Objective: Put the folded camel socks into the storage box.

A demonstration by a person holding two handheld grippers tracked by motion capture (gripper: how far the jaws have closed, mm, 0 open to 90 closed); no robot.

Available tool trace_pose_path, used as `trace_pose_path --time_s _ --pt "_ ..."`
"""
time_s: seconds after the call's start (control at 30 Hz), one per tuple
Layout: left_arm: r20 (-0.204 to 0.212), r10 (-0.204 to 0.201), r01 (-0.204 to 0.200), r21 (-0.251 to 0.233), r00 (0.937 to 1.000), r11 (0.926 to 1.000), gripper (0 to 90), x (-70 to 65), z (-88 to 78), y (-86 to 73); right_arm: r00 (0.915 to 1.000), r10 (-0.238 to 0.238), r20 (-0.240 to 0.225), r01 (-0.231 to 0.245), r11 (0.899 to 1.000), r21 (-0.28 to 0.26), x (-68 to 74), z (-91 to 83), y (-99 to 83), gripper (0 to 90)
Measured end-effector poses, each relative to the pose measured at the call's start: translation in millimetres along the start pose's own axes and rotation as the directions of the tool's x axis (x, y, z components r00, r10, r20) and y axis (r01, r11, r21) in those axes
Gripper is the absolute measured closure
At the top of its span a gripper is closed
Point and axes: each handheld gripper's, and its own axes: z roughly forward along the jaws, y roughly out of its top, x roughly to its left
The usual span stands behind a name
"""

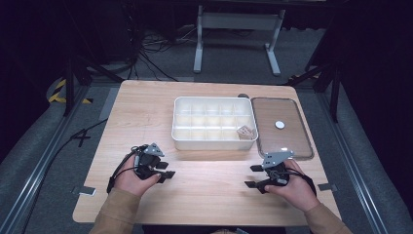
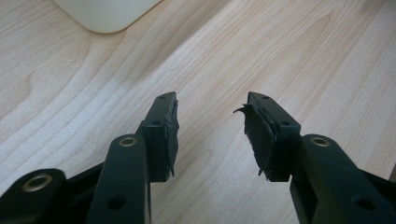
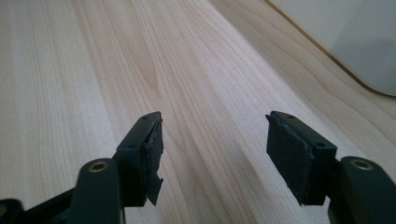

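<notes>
High view: one white divided tray (image 1: 214, 139) mid-table, one small tan block (image 1: 245, 131) in its near-right compartment, one clear lid (image 1: 282, 109) just right of the tray. Left gripper (image 1: 166, 169) and right gripper (image 1: 253, 176) both sit near of the tray, jaws apart, empty. Gripper views add worn pads (image 2: 258, 135).

I look down on a pale wooden table (image 1: 146, 109) over grey carpet (image 1: 234, 58), cables (image 1: 151, 53) and a white metal stand (image 1: 238, 22) behind, darkness beyond.
</notes>
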Motion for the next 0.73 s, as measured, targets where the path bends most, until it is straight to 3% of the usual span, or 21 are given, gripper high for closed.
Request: trace_pose_path --time_s 0.4,0.73 --pt "-0.018 -0.010 0.010 0.039 0.9998 0.9992 53.9 3.2 11.1 -4.2 0.9980 -0.026 0.058 0.029 0.998 -0.056 4.8 15.6 -15.3 36.9" --pt "-0.020 -0.014 0.015 0.043 0.9997 0.9990 51.7 5.2 13.9 -5.8 0.9979 -0.020 0.061 0.025 0.996 -0.081 4.7 19.3 -18.6 36.0"
